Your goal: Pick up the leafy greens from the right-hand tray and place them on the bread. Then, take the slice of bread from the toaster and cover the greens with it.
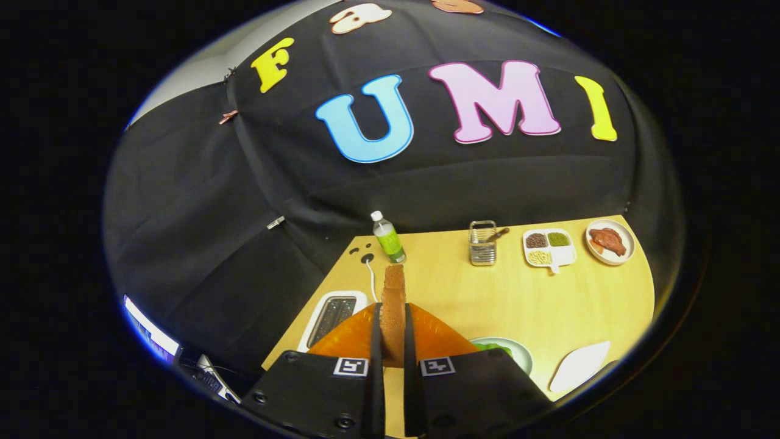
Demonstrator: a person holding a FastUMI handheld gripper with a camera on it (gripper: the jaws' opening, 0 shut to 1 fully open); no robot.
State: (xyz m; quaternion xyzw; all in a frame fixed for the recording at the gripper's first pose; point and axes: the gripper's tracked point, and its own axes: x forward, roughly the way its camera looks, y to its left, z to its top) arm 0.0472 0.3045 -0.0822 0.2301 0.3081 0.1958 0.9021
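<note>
The bread slice point(393, 311) stands pinched edge-on between the gripper point(393, 350) fingers, toaster point(332, 317) beside (bottle point(387, 236) beyond).

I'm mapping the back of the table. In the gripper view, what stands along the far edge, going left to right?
Green plastic bottle with white cap → wire metal basket → white divided tray of grains → round plate of reddish-brown food. The gripper is shut on the bread slice.

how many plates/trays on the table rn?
4: divided tray and meat plate at the far edge; greens plate and white plate right of the gripper, shut on the bread slice. Others may be hidden.
</note>
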